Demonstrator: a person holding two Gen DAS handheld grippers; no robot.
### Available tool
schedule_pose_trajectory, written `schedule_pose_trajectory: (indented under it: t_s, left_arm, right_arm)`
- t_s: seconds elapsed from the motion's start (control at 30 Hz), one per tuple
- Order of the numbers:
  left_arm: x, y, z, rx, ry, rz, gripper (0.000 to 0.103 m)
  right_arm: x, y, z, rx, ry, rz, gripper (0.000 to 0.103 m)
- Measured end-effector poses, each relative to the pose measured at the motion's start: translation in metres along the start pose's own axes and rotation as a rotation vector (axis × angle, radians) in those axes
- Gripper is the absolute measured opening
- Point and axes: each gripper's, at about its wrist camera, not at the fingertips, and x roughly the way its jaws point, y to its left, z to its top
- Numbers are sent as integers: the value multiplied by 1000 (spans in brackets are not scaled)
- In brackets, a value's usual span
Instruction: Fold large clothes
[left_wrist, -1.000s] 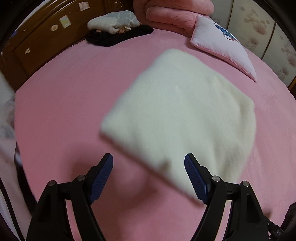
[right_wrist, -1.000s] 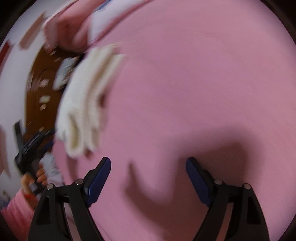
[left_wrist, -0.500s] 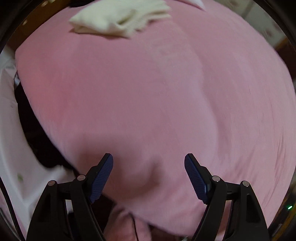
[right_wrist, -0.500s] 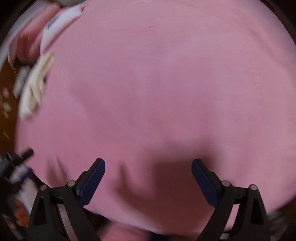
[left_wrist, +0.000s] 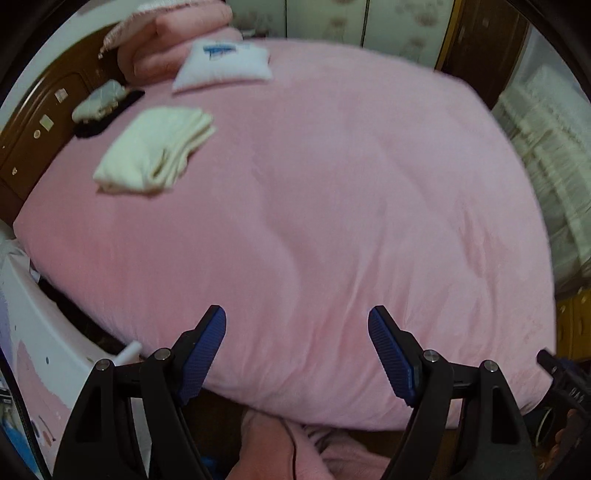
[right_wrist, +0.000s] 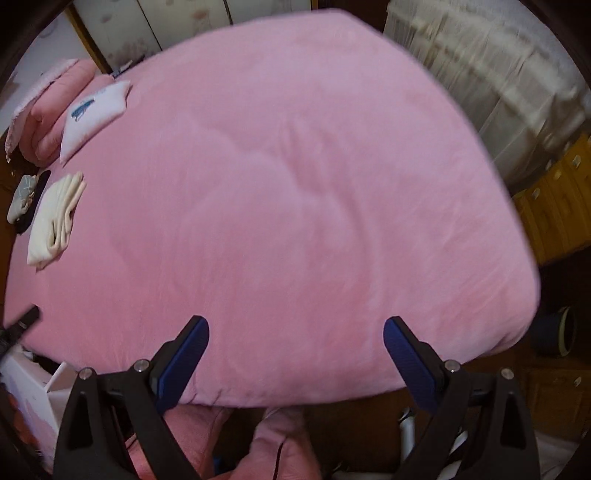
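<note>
both hand-held grippers hang over the near edge of the pink bed (left_wrist: 332, 206), angled down. the left hand-held gripper (left_wrist: 296, 352) stands wide apart with nothing between its blue pads. the right hand-held gripper (right_wrist: 295, 363) has just been opening and is empty too. the folded cream garment (left_wrist: 155, 149) lies well ahead and to the left of both, near the white pillow (left_wrist: 225, 64) and the wooden headboard (left_wrist: 40, 122).

Pink-covered bed (left_wrist: 332, 221), dark wooden headboard (left_wrist: 33, 136), pale floral wardrobe doors (left_wrist: 325, 22), perhaps curtains (right_wrist: 480, 74).
</note>
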Motion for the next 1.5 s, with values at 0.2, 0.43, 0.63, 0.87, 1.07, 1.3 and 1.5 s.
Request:
schedule_pose_trajectory:
  t_s: [0.2,0.43,0.63,0.87,1.07,1.3,1.5]
  left_arm:
    - [-58,-19,22,38,-35,-37,78]
    - [-56,-57,-21,147,9,-29,79]
    - [-64,-84,-46,277,19,-22,81]
    - [-71,-75,-51,246,20,-56,89]
    - [-77,-65,-51,214,-1,-74,95]
    - [-83,-64,-50,232,-43,-85,98]
    - [-87,-70,-49,250,-57,-82,98]
  right_arm:
    - [-49,4,22,-57,-25,-3,96]
    - [-69,31,-6,-67,-29,80,96]
    - [-73,43,-26,-45,-10,100,96]
    - [-96,63,-39,-97,-118,80,103]
    - [-99,67,-36,-113,-137,64,103]
    - [-103,73,-34,-122,-167,73,103]
    - [-107,79,-31,-141,-191,75,103]
